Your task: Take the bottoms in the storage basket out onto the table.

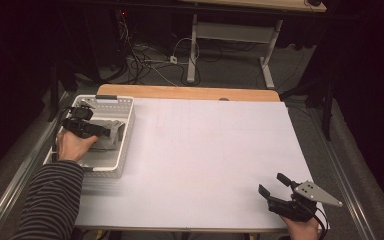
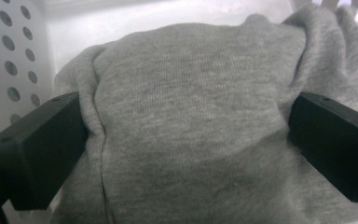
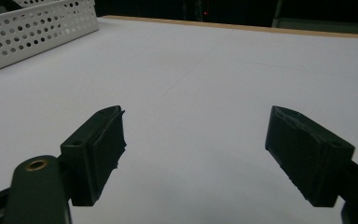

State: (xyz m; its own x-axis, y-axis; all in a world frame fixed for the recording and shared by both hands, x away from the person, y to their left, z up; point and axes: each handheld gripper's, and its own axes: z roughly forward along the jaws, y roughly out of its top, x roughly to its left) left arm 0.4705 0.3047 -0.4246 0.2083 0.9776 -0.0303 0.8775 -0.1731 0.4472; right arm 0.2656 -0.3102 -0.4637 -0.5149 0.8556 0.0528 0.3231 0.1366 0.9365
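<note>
The high view looks forward and down over the white table [image 1: 210, 150]. The left gripper view sits close inside the perforated basket [image 2: 9, 60]. The right gripper view looks low across the table toward that basket [image 3: 37, 32], which all three views share.

In the high view, the left gripper [image 1: 111, 132] and the hand [image 1: 74, 145] cover part of the grey garment [image 1: 111, 141] inside the white basket [image 1: 126, 131]. In the left gripper view, the garment is cut off at the bottom and right edges. Whether the fingers [image 2: 37, 149] press the fabric cannot be determined.
</note>
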